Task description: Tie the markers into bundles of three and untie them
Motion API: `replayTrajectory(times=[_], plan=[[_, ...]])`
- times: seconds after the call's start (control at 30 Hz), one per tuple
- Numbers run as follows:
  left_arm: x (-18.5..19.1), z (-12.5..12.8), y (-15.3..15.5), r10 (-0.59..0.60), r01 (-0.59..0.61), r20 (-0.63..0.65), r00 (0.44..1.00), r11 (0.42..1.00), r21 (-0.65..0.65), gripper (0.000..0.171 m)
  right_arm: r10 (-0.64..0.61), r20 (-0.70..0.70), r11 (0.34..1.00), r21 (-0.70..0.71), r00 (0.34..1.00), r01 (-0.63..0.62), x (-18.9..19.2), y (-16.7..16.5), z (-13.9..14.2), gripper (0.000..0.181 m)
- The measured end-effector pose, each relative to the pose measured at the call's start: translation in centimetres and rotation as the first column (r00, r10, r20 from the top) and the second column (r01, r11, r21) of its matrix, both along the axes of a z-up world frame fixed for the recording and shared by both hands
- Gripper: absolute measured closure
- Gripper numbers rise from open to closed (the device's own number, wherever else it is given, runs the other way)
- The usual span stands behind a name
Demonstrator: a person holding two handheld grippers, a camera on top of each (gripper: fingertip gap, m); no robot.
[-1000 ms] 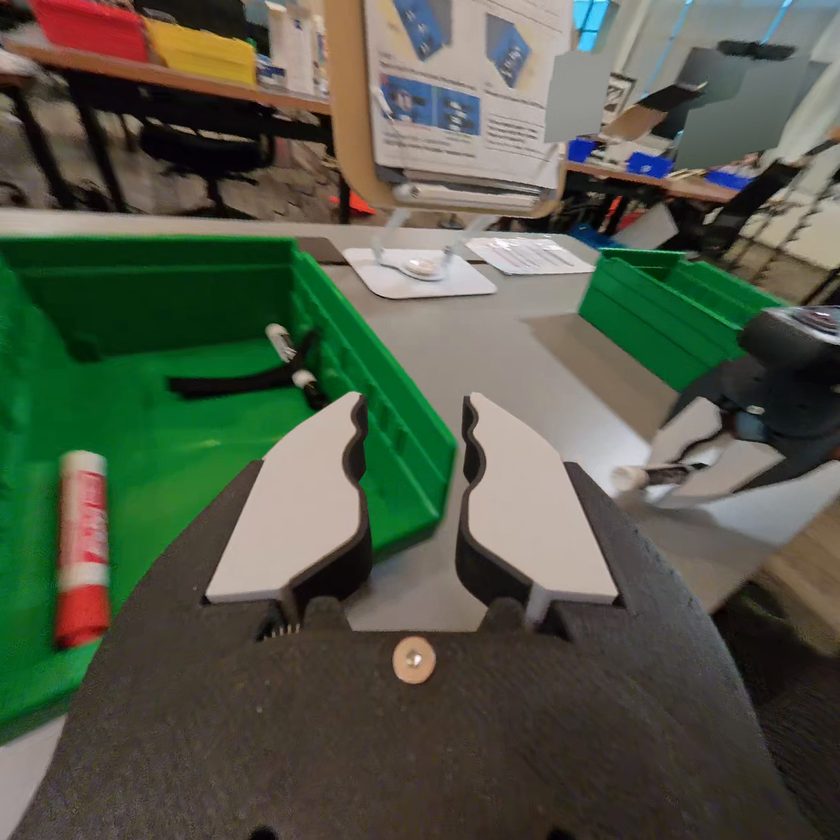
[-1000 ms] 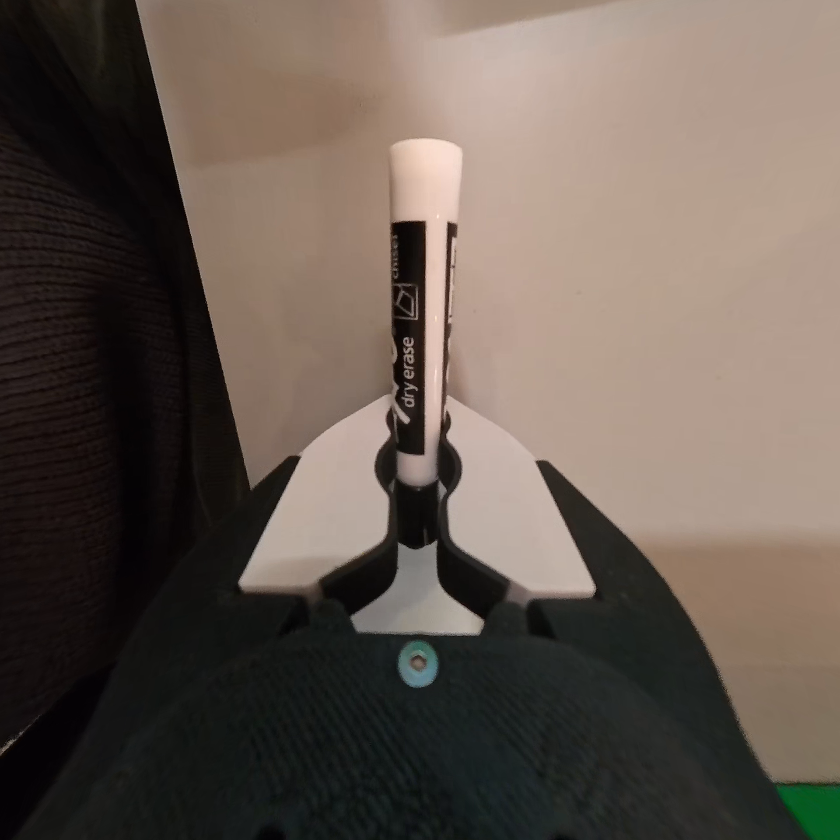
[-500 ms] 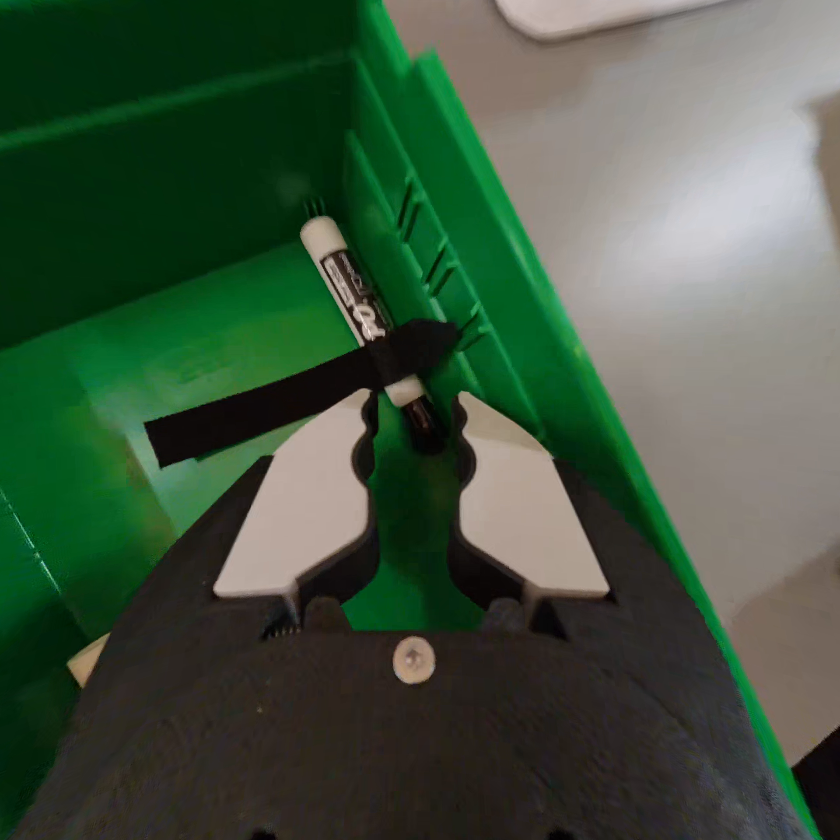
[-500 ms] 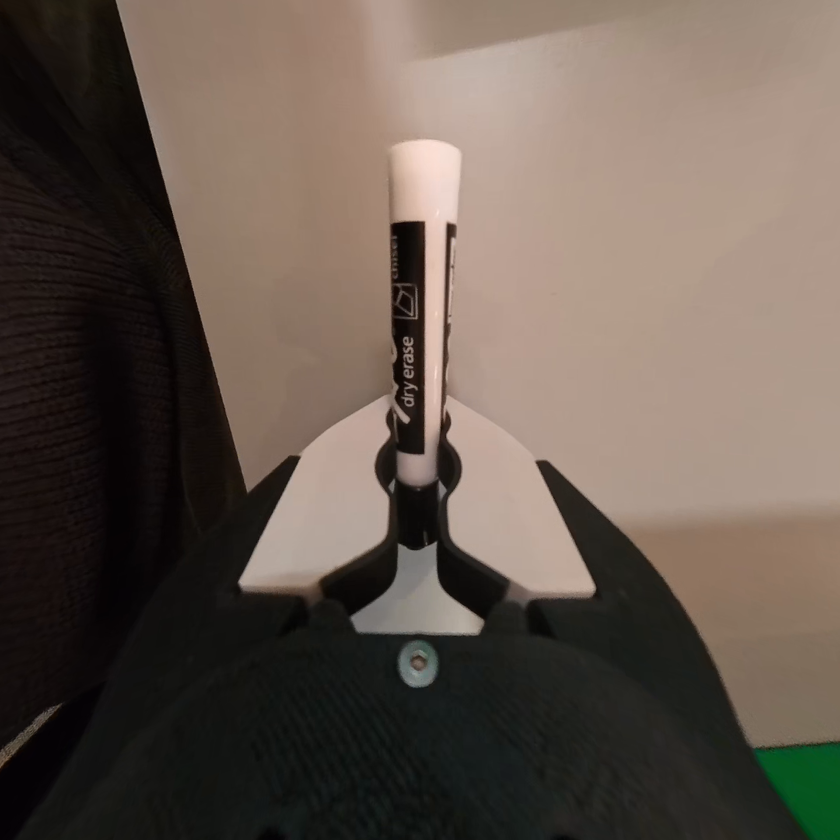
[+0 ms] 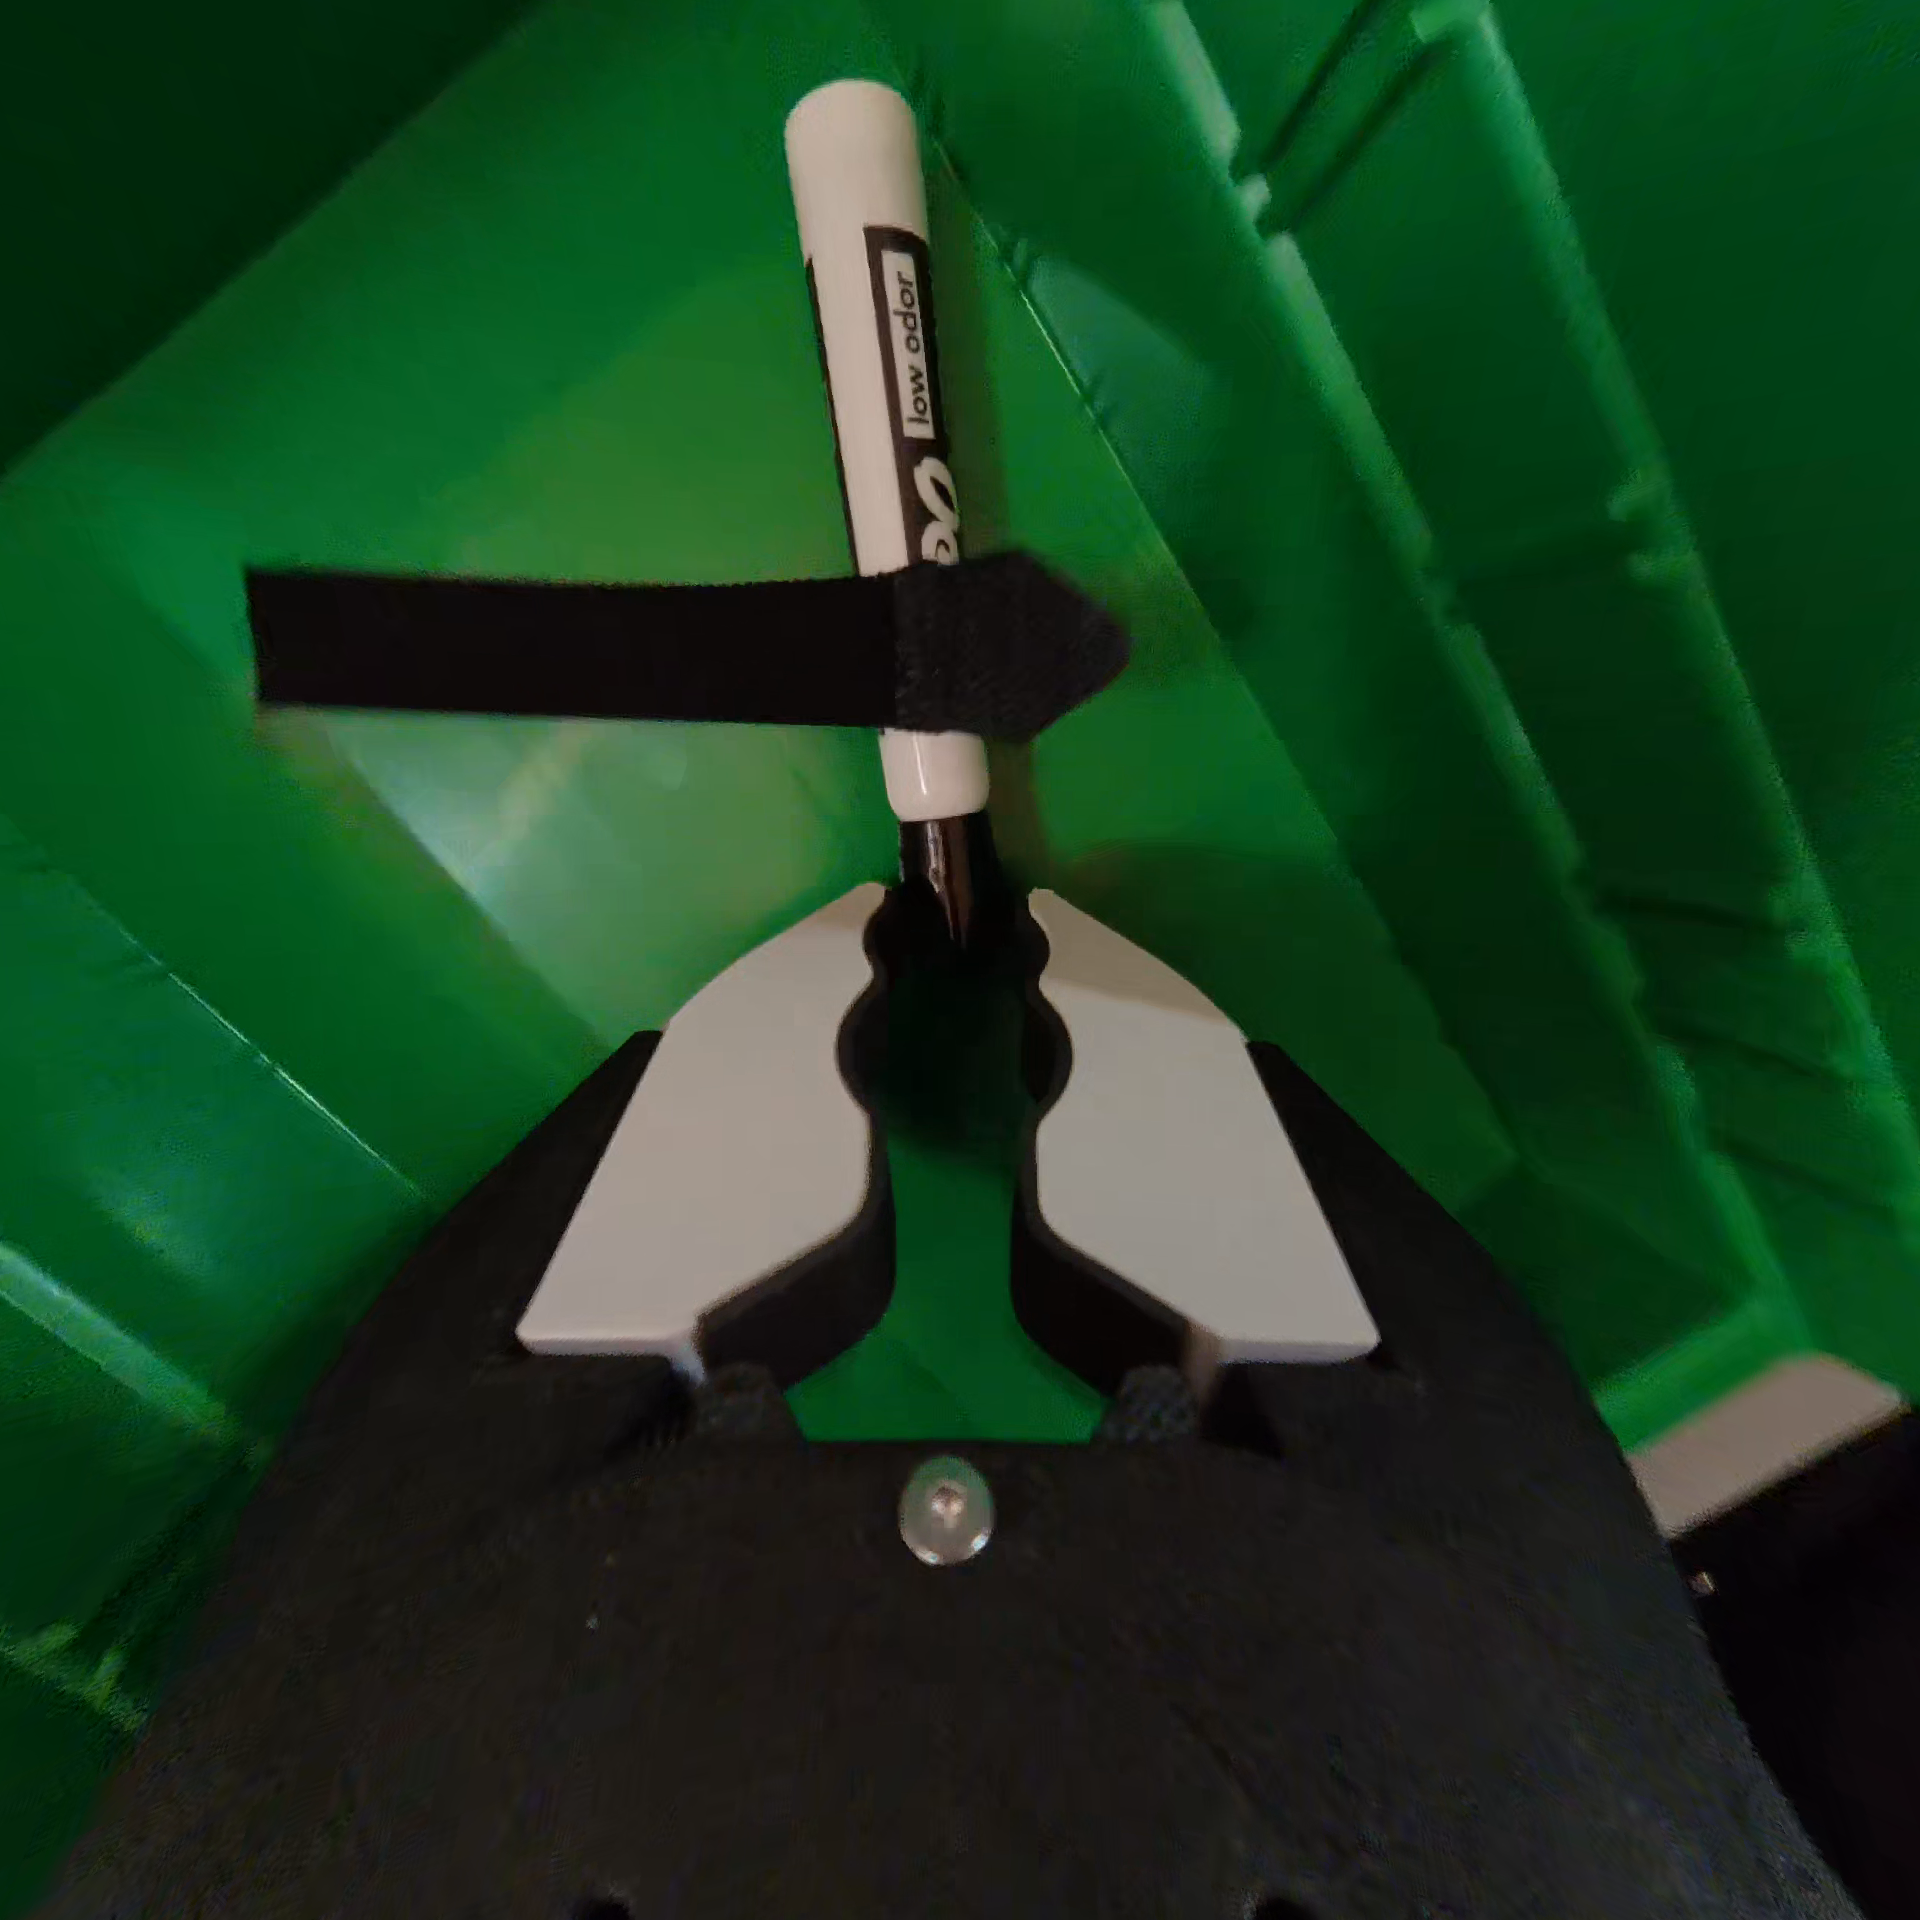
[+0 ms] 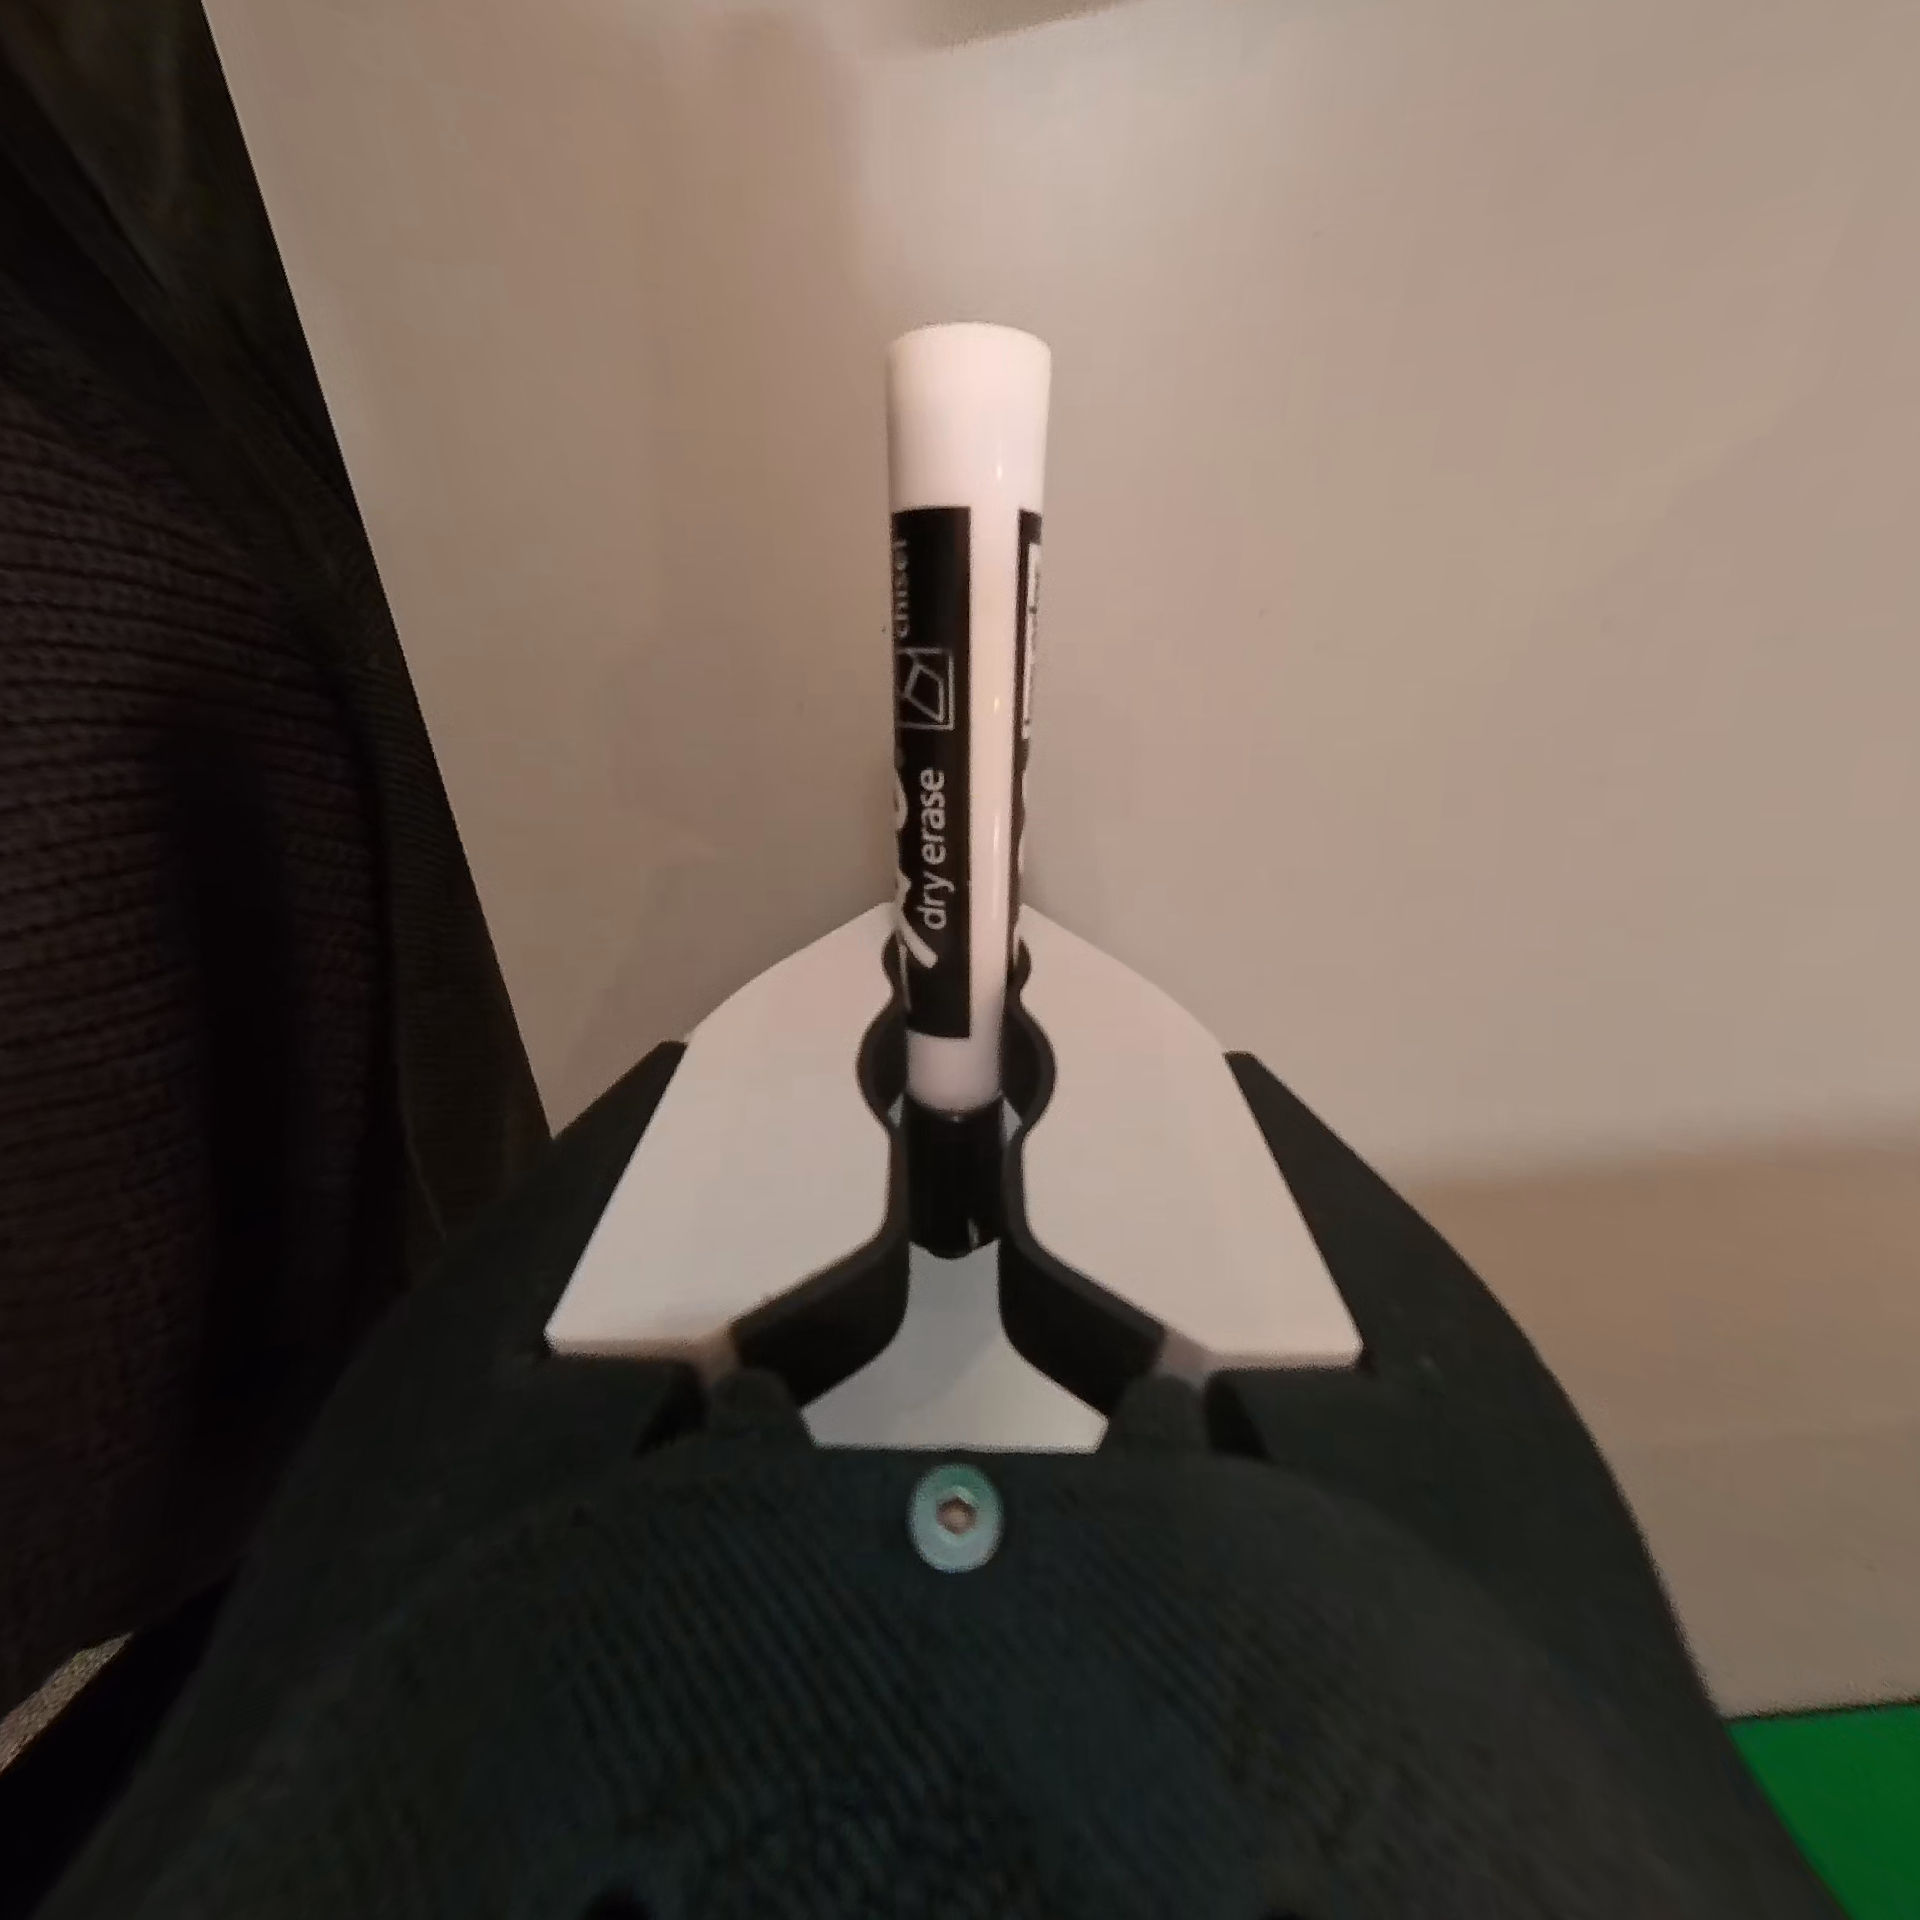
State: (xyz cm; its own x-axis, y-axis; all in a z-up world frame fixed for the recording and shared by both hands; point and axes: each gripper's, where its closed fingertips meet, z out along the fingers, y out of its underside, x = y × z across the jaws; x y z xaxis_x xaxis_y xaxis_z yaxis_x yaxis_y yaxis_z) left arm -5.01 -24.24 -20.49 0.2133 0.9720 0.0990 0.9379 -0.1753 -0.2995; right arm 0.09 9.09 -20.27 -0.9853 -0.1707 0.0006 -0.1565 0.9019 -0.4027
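Note:
In the left wrist view a white marker (image 5: 883,364) with a black label lies on the floor of a green bin (image 5: 1455,520), along its right wall. A black strap (image 5: 571,649) is wrapped round the marker's lower barrel, with its tail reaching left. My left gripper (image 5: 956,914) is low in the bin. Its jaws are narrowly open, with the marker's black cap between the tips. My right gripper (image 6: 956,935) is shut on a second white marker (image 6: 961,520), which points straight ahead with its white end forward and its black cap between the fingers.
The bin's ribbed right wall is close to the left gripper's right finger. A dark knitted garment (image 6: 156,727) fills the left of the right wrist view. A pale surface (image 6: 1455,520) lies behind the held marker. A corner of green (image 6: 1860,1808) shows at bottom right. My hands' fingertips stand some 35 centimeters from each other.
My left gripper has dropped from above the table into the bin and moved up to the strapped marker. Its jaws have narrowed around the cap. The right gripper still holds its marker and has barely moved.

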Motion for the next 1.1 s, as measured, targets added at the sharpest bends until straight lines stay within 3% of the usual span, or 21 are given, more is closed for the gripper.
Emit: replayTrajectory(times=[0.2,0.37,0.6,0.67,0.77,0.83,0.9,0.97,1.07,1.1], plan=[[4.6,2.7,-0.1,-0.099,0.092,0.038,0.994,0.982,0.162,0.151,0.001,0.007,1.0,0.008,1.0,-0.001,0.1,0.0,-0.4,0.167],[7.6,2.5,-1.2,-0.207,0.209,0.121,0.971,0.978,0.002,0.151,0.003,0.011,1.0,0.016,1.0,-0.003,0.3,-0.3,-0.6,0.167],[8.4,3.6,0.9,-0.271,0.26,0.112,0.956,0.96,0.102,0.156,0.01,0.001,1.0,0.019,1.0,-0.01,0.6,-0.5,-0.5,0.167],[8.0,4.1,1.3,-0.286,0.278,0.06,0.956,0.954,0.113,0.152,0.01,-0.002,1.0,0.02,1.0,-0.01,0.6,-0.4,-0.4,0.167],[5.2,4.3,0.5,-0.221,0.222,-0.043,0.974,0.975,0.016,0.138,0.013,-0.002,1.0,0.018,1.0,-0.013,0.7,-0.5,-0.3,0.167],[2.8,4.1,0.8,-0.132,0.135,-0.103,0.986,0.99,0.03,0.128,0.017,-0.008,1.0,0.017,1.0,-0.017,0.8,-0.5,-0.2,0.167],[0.9,3.4,1.7,-0.03,0.041,-0.116,0.993,0.995,0.09,0.127,0.02,-0.014,1.0,0.013,1.0,-0.02,0.8,-0.5,-0.1,0.167],[-0.2,2.0,1.6,0.042,-0.037,-0.088,0.995,0.997,0.064,0.127,0.02,-0.018,1.0,0.008,1.0,-0.02,0.8,-0.5,0.1,0.167],[0.2,-0.4,1.4,0.03,-0.031,-0.004,1.0,0.999,-0.033,0.126,0.014,-0.02,1.0,0.001,1.0,-0.014,0.7,-0.4,0.2,0.167],[-0.3,-0.2,1.2,0.027,-0.03,-0.048,0.998,0.997,-0.077,0.138,0.01,-0.019,1.0,0.001,1.0,-0.01,0.6,-0.4,0.2,0.167]])
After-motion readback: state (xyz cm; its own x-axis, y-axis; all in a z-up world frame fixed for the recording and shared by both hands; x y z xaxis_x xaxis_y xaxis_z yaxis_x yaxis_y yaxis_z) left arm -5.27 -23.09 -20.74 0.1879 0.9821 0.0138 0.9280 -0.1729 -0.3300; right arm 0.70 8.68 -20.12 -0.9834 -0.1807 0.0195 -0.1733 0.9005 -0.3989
